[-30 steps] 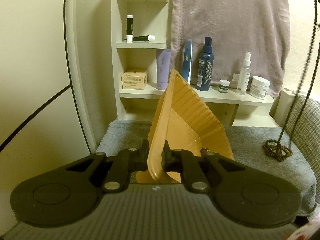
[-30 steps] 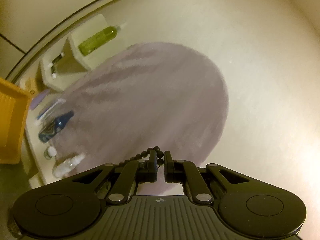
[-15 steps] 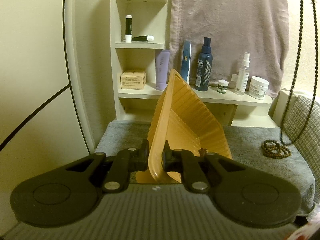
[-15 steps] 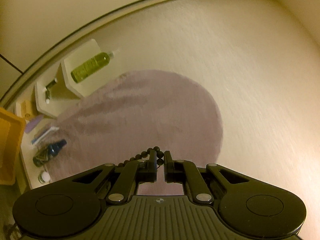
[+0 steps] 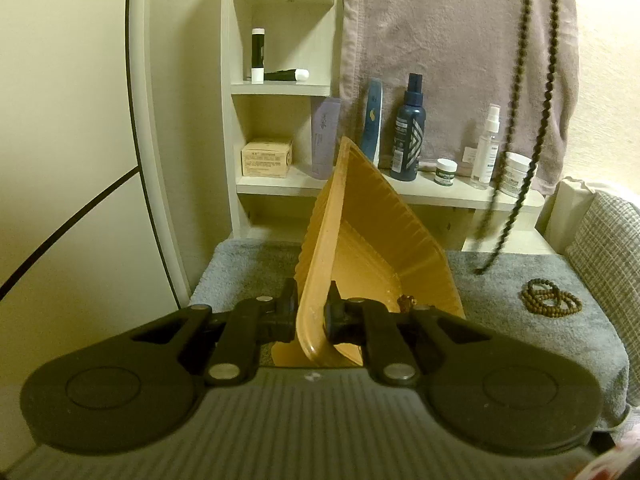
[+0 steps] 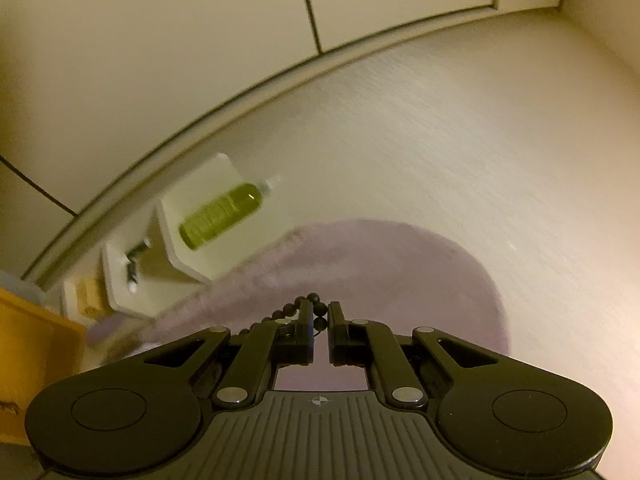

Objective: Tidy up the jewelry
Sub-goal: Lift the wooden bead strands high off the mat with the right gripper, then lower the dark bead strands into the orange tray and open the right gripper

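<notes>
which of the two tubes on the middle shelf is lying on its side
The black tube with the white cap lies flat, cap pointing right. The other black-and-white tube, just left of it, stands upright on its white cap.

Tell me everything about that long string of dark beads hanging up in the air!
The long necklace of small dark round beads looks like wood or stone. It hangs as a doubled strand, blurred, in front of the mauve towel, its lower end above the grey mat and seemingly not touching it. At its top the right gripper pinches it, beads showing between the shut jaws and trailing off to their left.
</notes>
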### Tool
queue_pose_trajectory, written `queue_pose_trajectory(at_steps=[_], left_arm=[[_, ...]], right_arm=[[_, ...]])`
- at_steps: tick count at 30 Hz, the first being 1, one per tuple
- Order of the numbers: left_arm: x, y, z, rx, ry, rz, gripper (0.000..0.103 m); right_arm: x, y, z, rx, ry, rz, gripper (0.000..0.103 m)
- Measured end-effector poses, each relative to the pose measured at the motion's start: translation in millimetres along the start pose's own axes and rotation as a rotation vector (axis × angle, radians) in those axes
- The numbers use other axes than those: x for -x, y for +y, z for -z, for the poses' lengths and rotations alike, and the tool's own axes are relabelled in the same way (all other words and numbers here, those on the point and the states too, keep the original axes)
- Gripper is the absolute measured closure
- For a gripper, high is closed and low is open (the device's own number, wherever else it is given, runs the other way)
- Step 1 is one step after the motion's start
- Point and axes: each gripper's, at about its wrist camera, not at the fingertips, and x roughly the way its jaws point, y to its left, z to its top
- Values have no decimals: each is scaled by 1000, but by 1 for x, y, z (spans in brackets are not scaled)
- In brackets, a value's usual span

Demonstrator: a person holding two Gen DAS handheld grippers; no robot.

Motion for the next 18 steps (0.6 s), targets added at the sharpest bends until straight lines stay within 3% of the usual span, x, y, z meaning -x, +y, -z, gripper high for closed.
queue_pose_trajectory(at_steps=[8, 18], left_arm=[[-1, 1, 0, 2, 1, 4, 92], [-1, 4, 1, 12, 6, 9, 92]], right_arm=[[-28, 31, 0, 2, 13, -155, 97], [-48, 92, 8, 102, 12, -358, 97]])
